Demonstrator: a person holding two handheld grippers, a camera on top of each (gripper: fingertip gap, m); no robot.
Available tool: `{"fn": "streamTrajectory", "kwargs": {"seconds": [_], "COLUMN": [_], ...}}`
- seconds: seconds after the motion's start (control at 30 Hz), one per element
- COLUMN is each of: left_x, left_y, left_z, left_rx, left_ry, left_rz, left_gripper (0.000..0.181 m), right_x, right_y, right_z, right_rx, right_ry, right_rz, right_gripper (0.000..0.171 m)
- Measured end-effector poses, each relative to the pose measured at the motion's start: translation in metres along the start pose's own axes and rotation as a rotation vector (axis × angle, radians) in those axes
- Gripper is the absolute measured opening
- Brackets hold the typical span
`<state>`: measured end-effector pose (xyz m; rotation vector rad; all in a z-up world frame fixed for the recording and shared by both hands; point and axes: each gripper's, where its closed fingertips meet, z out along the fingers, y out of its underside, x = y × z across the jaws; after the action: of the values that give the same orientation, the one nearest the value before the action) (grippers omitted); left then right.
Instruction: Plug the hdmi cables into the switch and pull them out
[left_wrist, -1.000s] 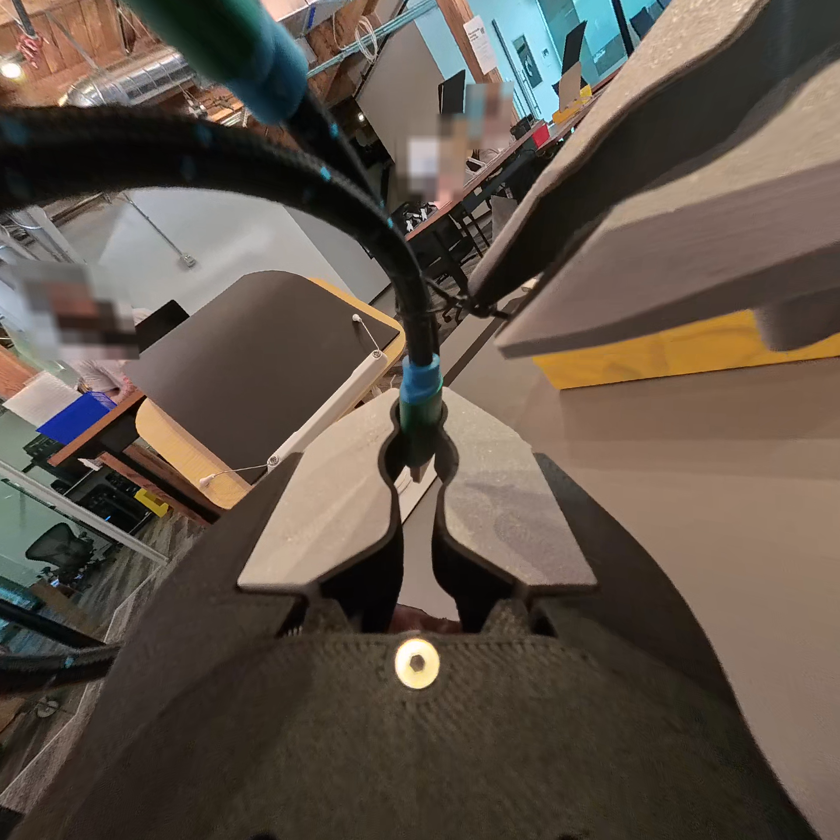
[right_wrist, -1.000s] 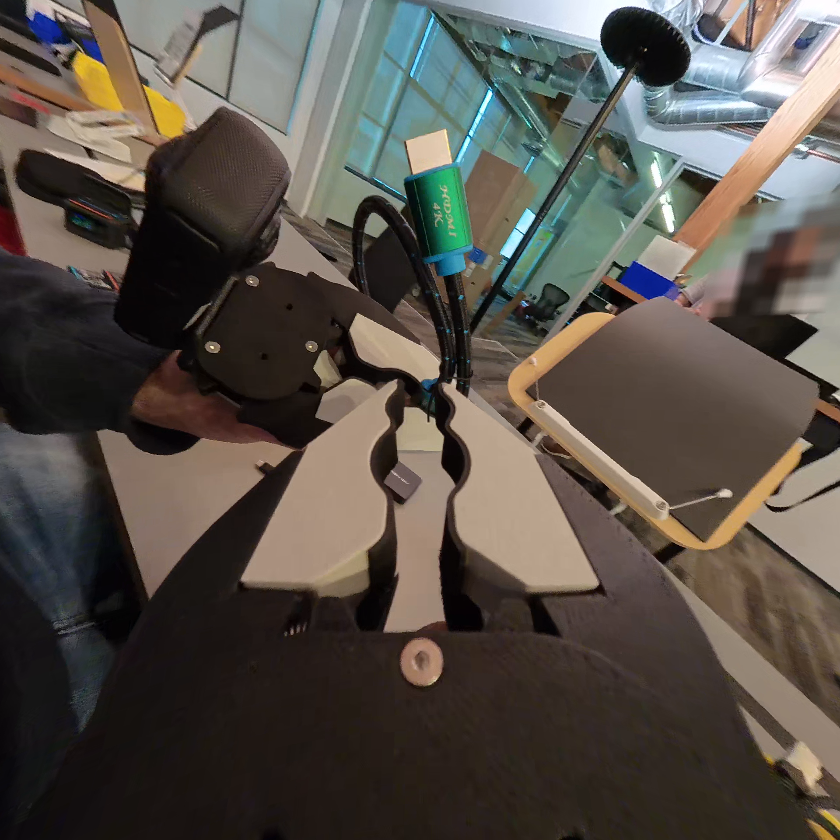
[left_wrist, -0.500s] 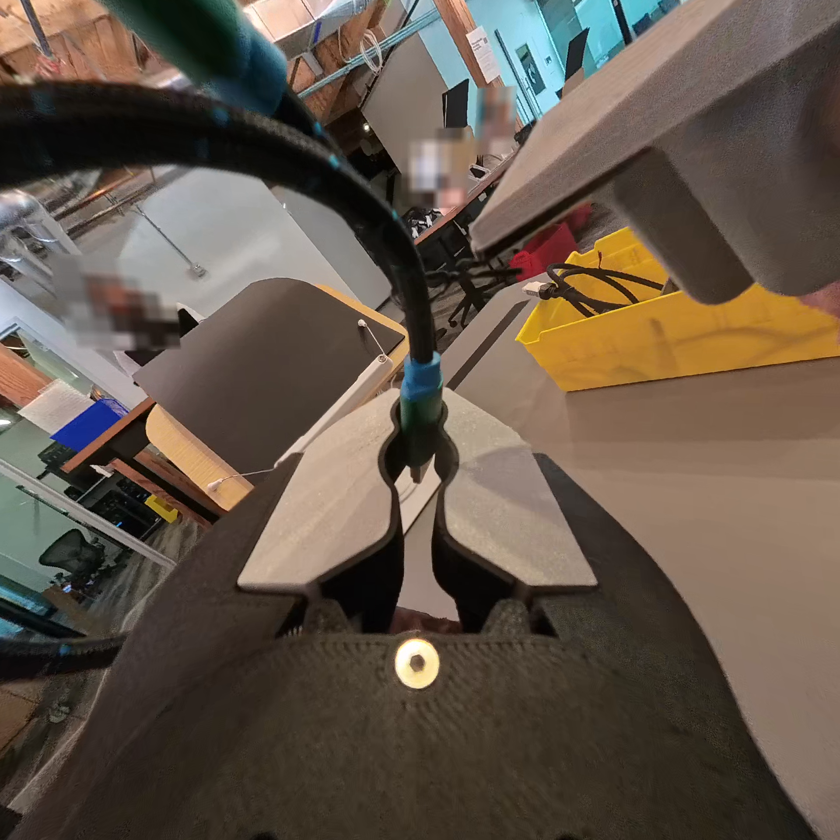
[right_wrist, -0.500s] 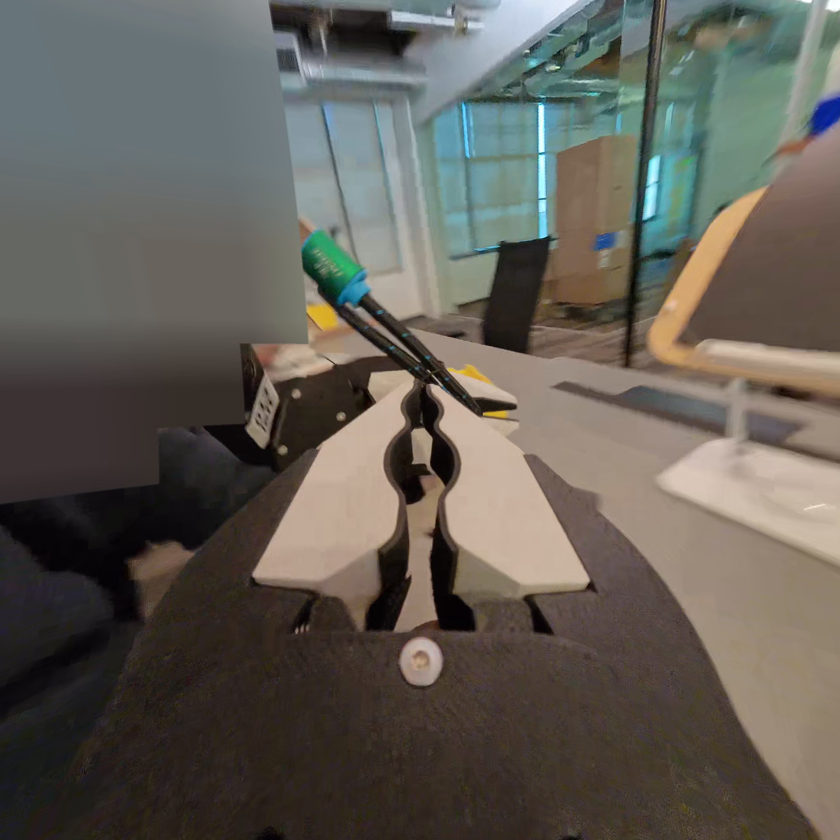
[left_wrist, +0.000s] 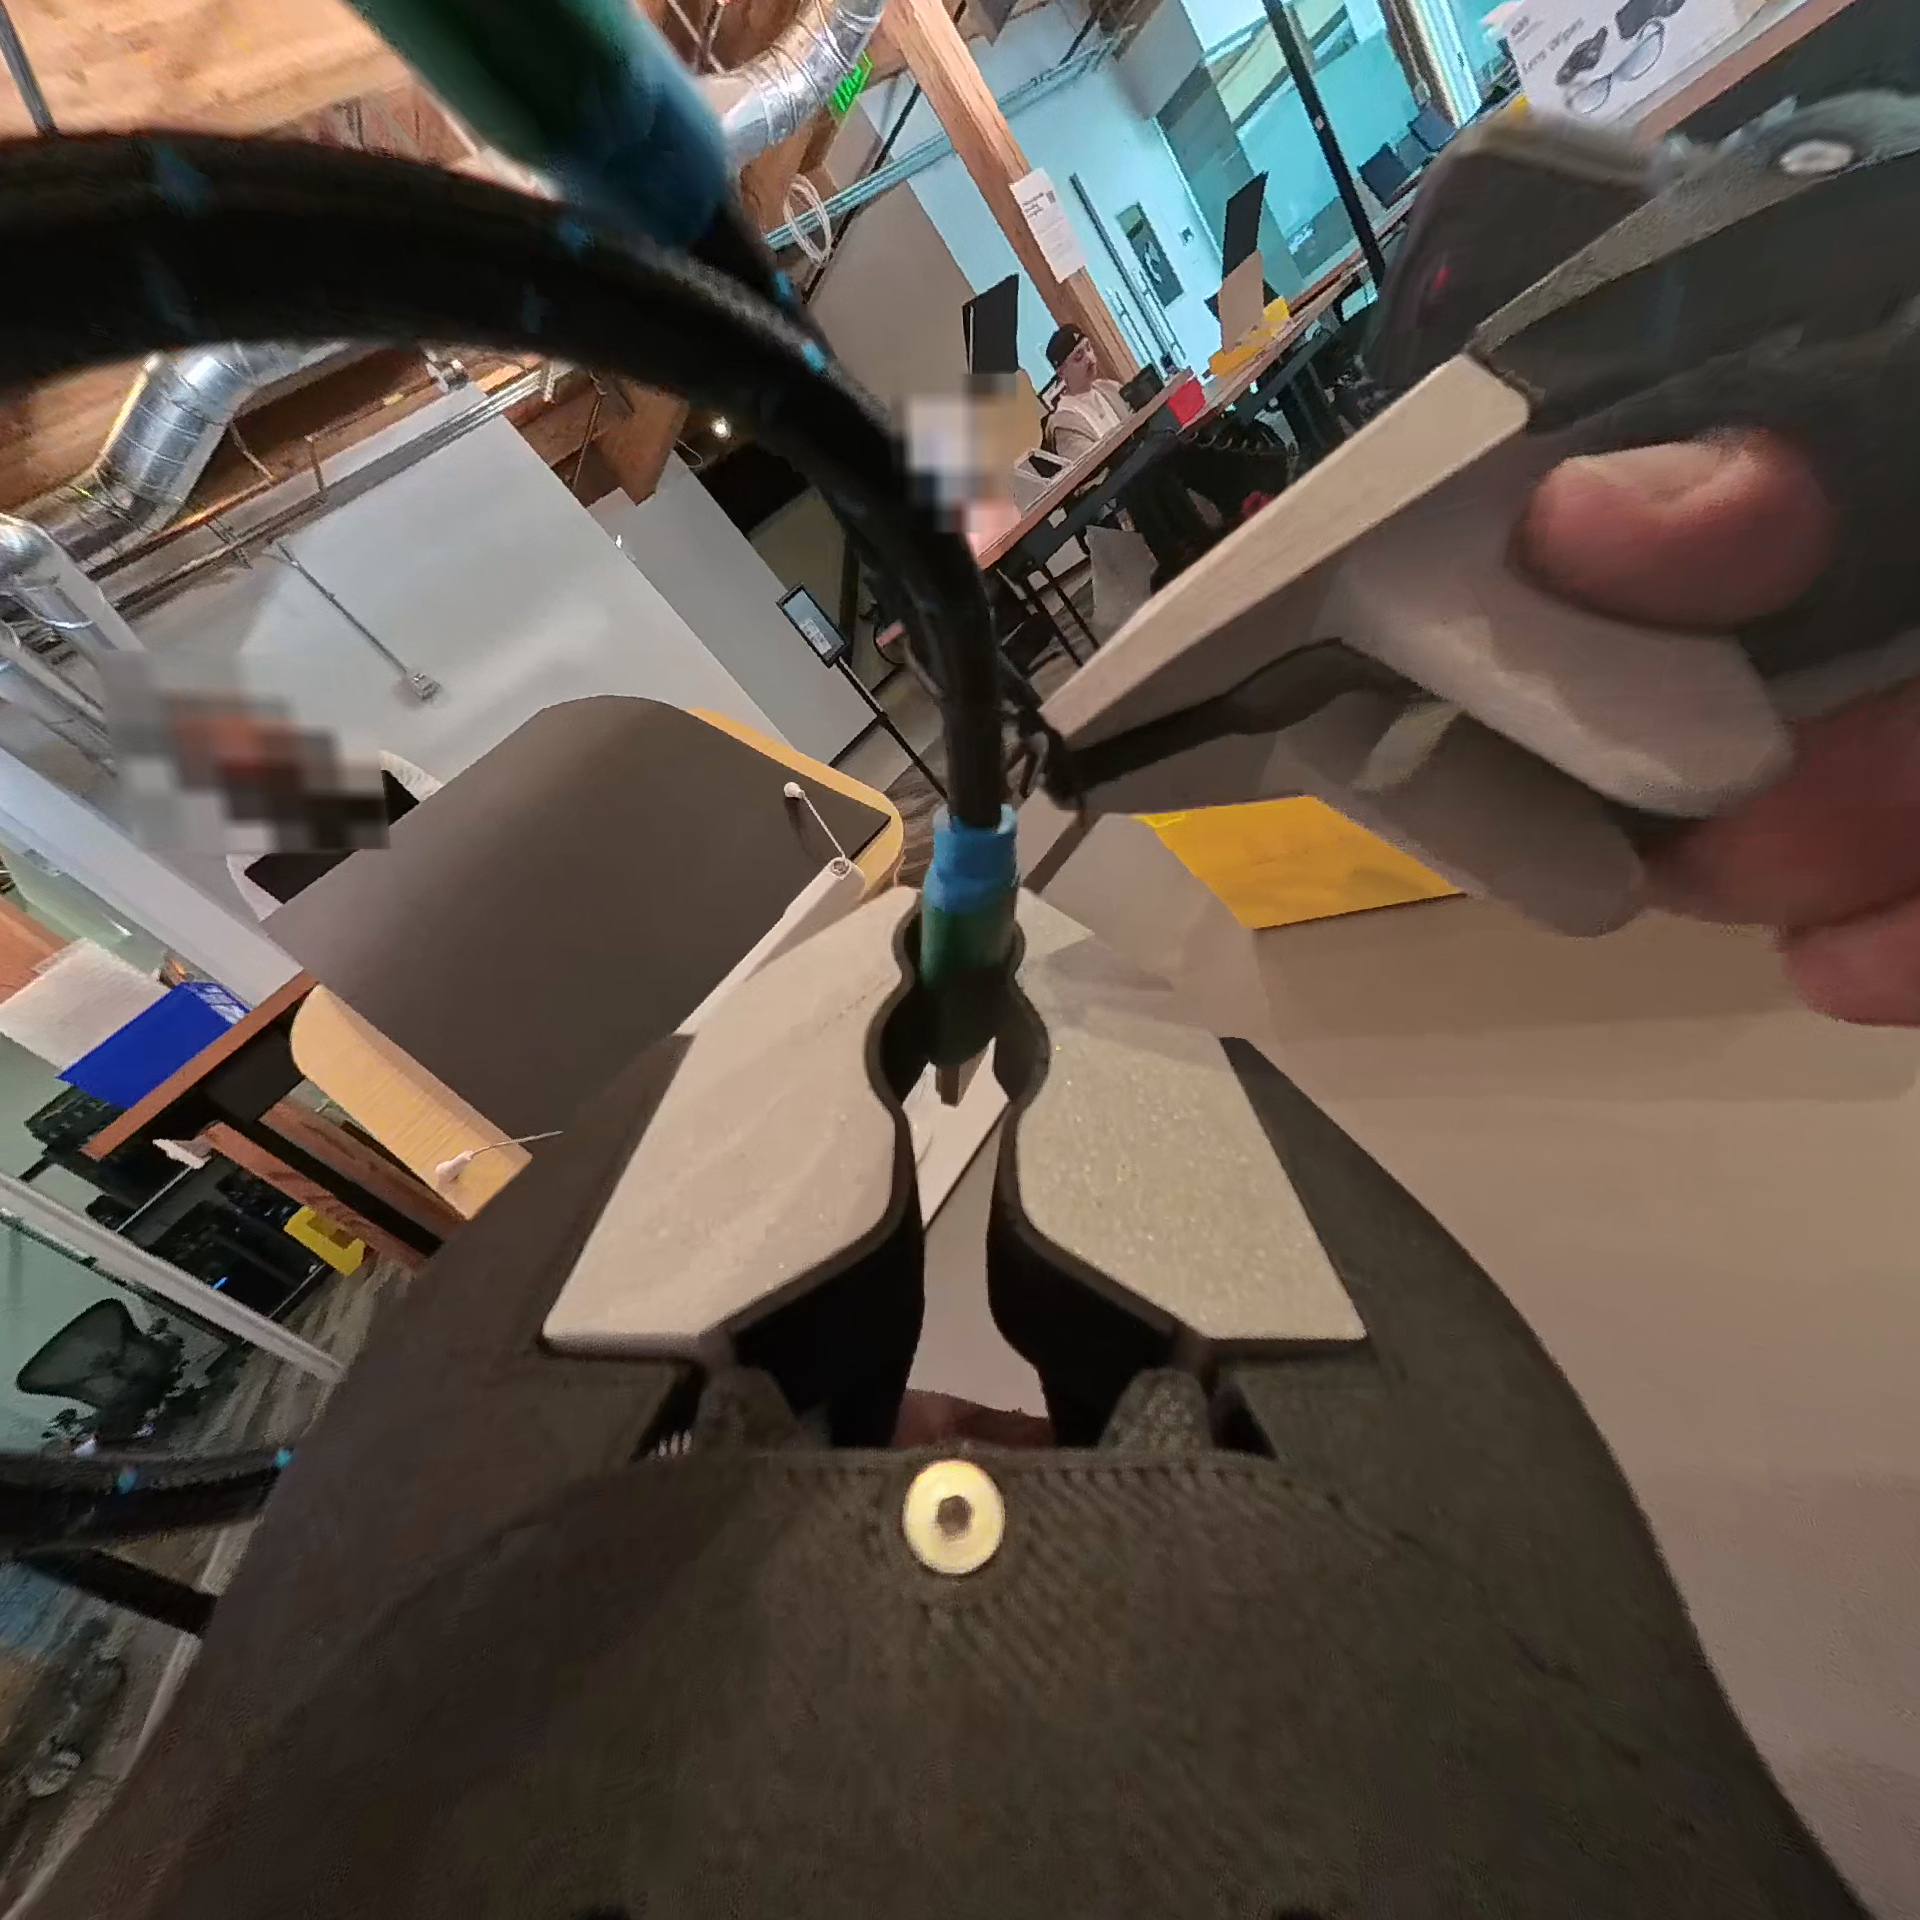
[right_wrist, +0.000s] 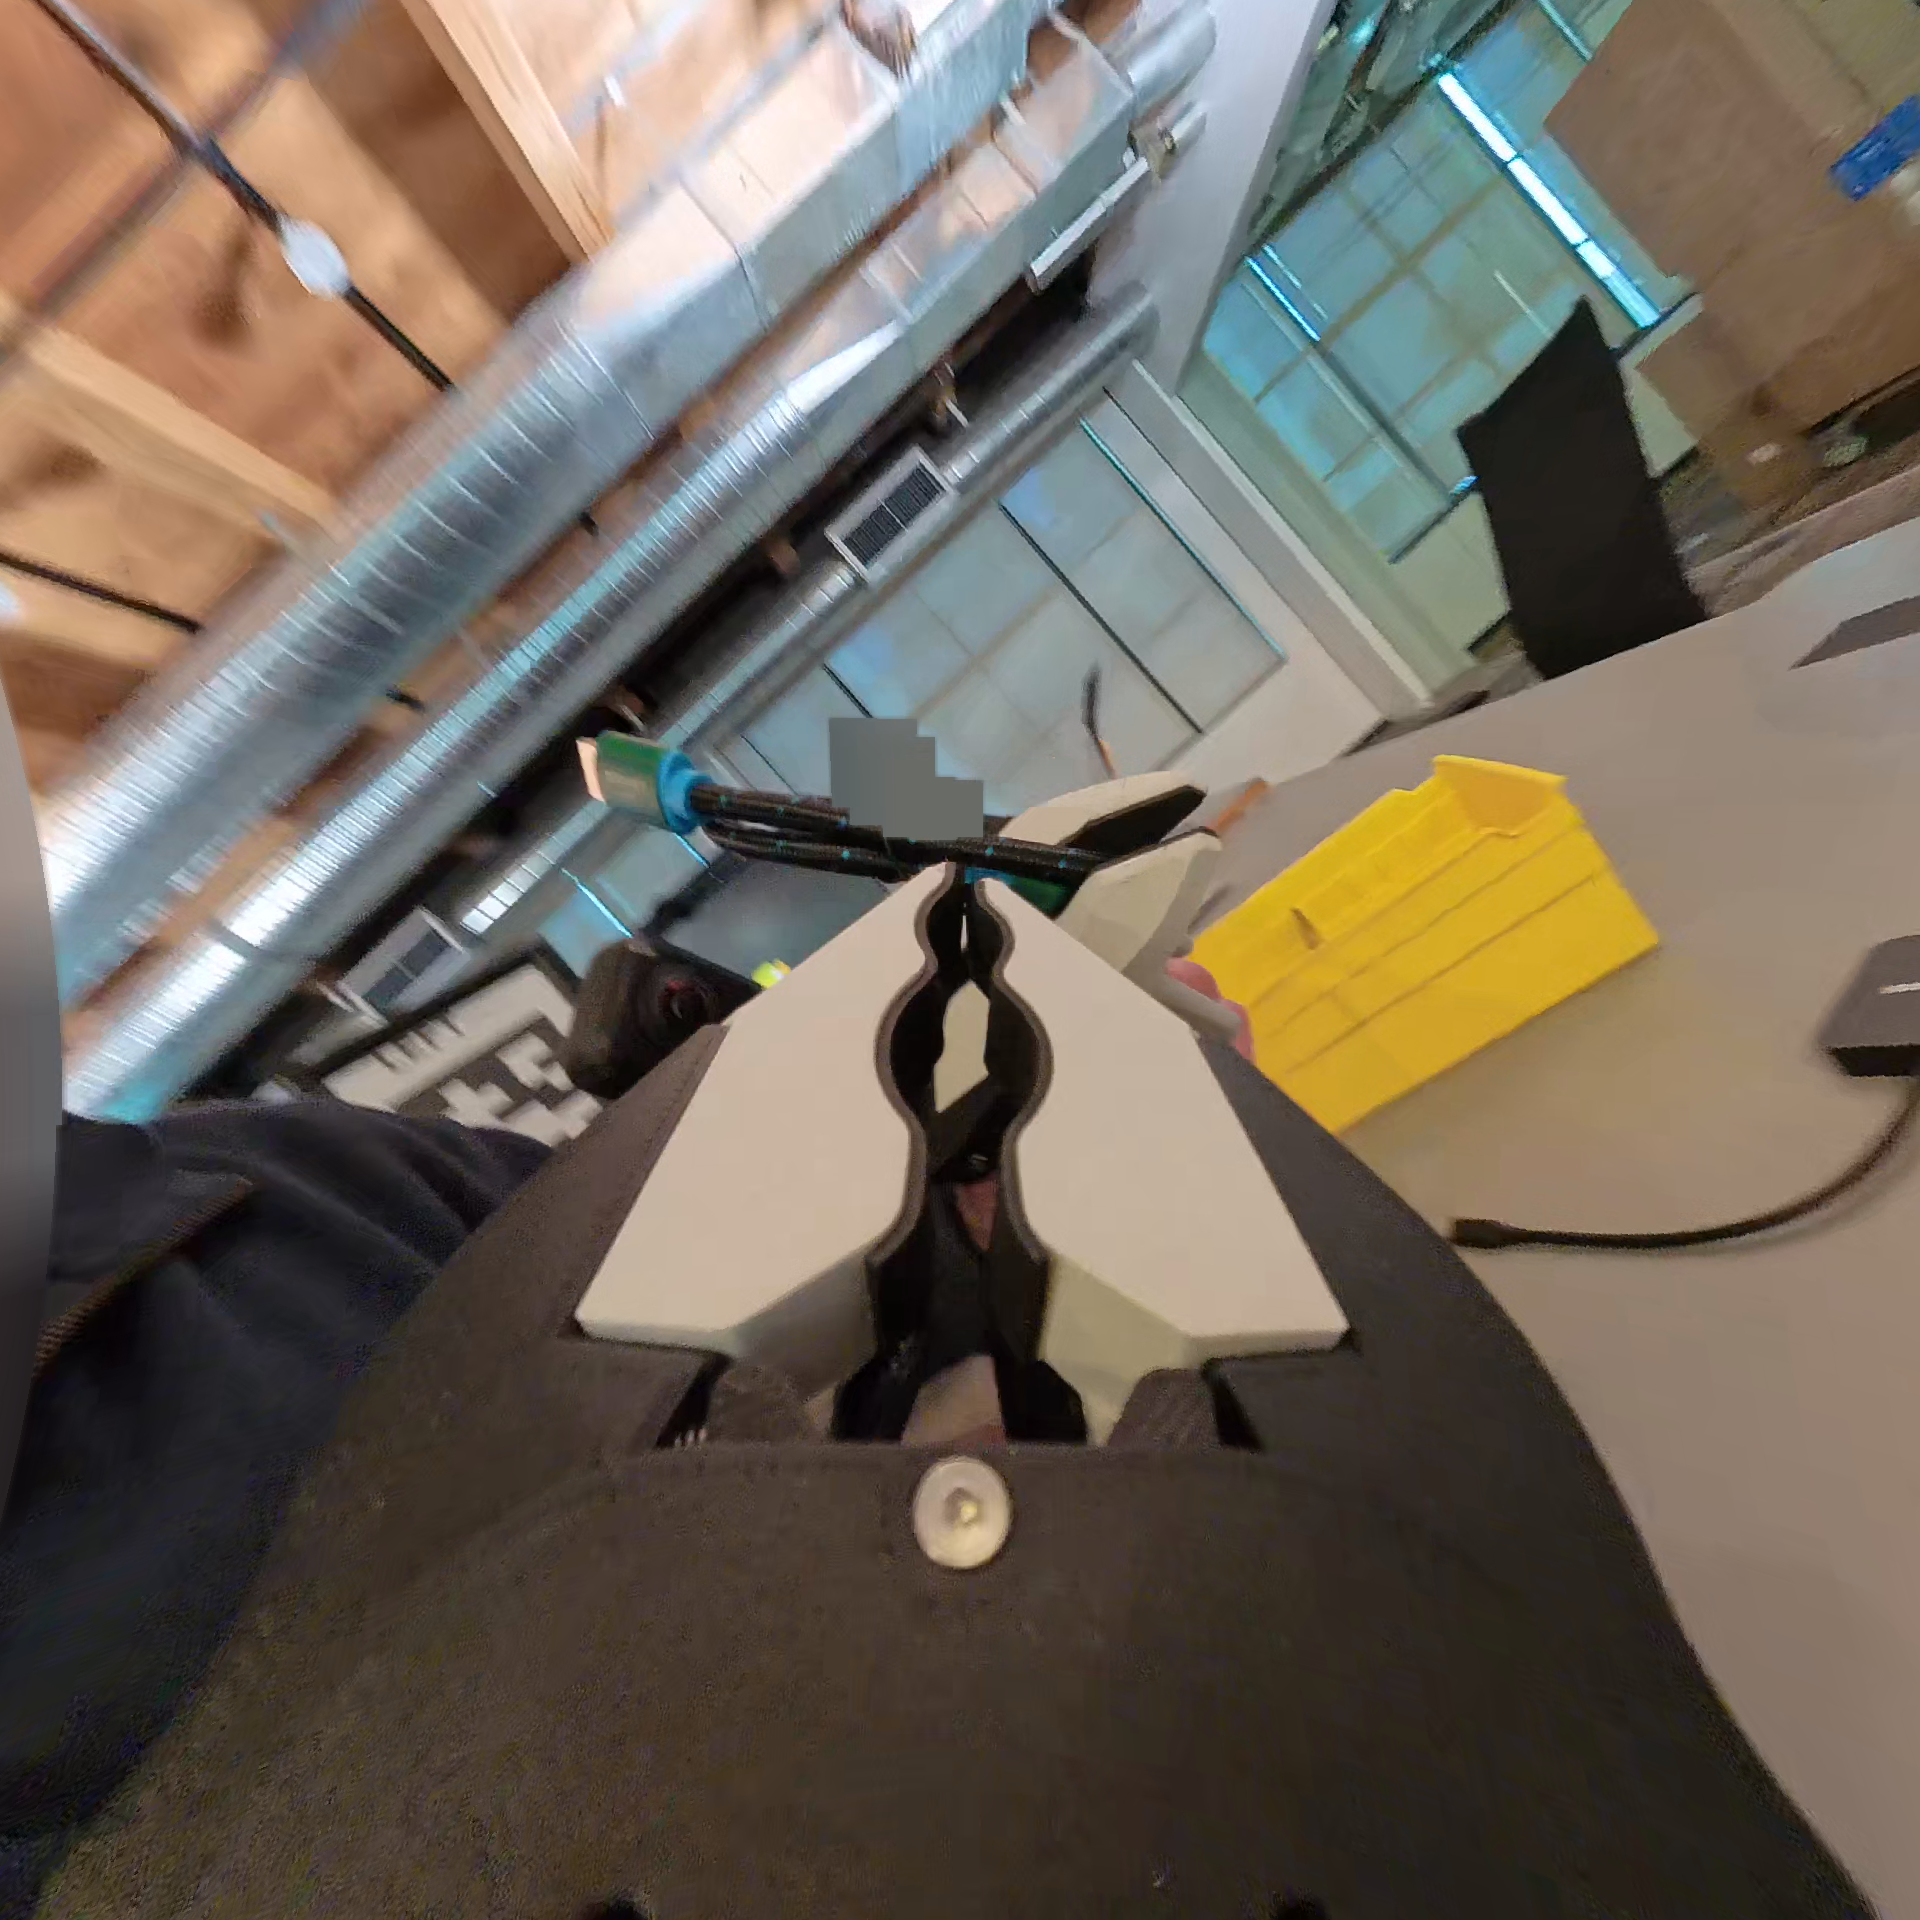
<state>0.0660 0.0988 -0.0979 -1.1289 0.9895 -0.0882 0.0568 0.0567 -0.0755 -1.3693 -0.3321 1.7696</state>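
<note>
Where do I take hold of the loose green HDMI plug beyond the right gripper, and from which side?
Grip the green shell of the free plug, between silver tip and blue collar. It lies roughly level, tip pointing left in the right wrist view, so I'd close across it from the side, tip left bare. The right gripper pinches its braided cable.
</note>
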Motion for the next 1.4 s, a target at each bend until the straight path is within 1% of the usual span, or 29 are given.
{"fn": "streamTrajectory", "kwargs": {"seconds": [0.07, 0.17, 0.23, 0.27, 0.37, 0.43, 0.47, 0.5, 0.6, 0.67, 0.73, 0.83, 1.07, 1.2, 1.3, 1.4], "left_x": [0.001, -0.001, 0.000, 0.001, 0.002, 0.002, 0.001, -0.001, -0.001, 0.001, 0.001, -0.001, 0.000, 0.000, -0.002, -0.004], "left_y": [0.001, 0.003, 0.003, 0.002, 0.002, 0.002, 0.002, 0.004, 0.005, 0.006, 0.006, 0.005, 0.007, 0.009, 0.011, 0.014], "left_z": [0.000, 0.002, 0.002, 0.002, 0.002, 0.003, 0.002, 0.003, 0.003, 0.004, 0.004, 0.003, 0.004, 0.005, 0.006, 0.006], "left_rx": [-0.003, -0.018, -0.017, -0.019, -0.019, -0.024, -0.021, -0.028, -0.036, -0.045, -0.050, -0.051, -0.064, -0.075, -0.081, -0.088], "left_ry": [0.010, 0.030, 0.035, 0.044, 0.055, 0.056, 0.051, 0.053, 0.051, 0.053, 0.051, 0.040, 0.029, 0.018, 0.004, -0.027], "left_rz": [-0.022, -0.095, -0.097, -0.128, -0.152, -0.157, -0.173, -0.191, -0.191, -0.192, -0.188, -0.176, -0.139, -0.106, -0.075, -0.001], "left_gripper": [0.008, 0.008, 0.008, 0.009, 0.008, 0.008, 0.007, 0.007, 0.007, 0.007, 0.007, 0.007, 0.007, 0.007, 0.007, 0.007], "right_x": [-0.001, -0.010, -0.012, -0.013, -0.012, -0.006, -0.002, 0.001, -0.005, -0.005, -0.007, -0.009, -0.018, -0.021, -0.023, -0.032], "right_y": [0.003, 0.013, 0.017, 0.017, 0.014, 0.010, 0.009, 0.010, 0.008, 0.012, 0.016, 0.015, 0.016, 0.014, 0.011, 0.003], "right_z": [0.000, 0.001, 0.001, 0.001, 0.002, -0.001, -0.003, -0.005, -0.005, -0.001, 0.005, 0.007, 0.010, 0.009, 0.008, 0.006], "right_rx": [-0.052, -0.129, -0.133, -0.129, -0.103, -0.080, -0.087, -0.111, -0.157, -0.201, -0.216, -0.207, -0.237, -0.232, -0.220, -0.146], "right_ry": [0.007, -0.073, -0.105, -0.115, -0.091, -0.015, 0.041, 0.101, 0.207, 0.240, 0.224, 0.227, 0.228, 0.214, 0.190, 0.095], "right_rz": [-0.030, 0.024, 0.068, 0.074, 0.053, -0.074, -0.163, -0.275, -0.559, -0.646, -0.636, -0.653, -0.716, -0.698, -0.642, -0.462], "right_gripper": [0.000, 0.000, 0.000, 0.000, 0.000, 0.001, 0.005, 0.017, 0.019, 0.019, 0.016, 0.000, 0.000, 0.000, 0.000, 0.000]}}
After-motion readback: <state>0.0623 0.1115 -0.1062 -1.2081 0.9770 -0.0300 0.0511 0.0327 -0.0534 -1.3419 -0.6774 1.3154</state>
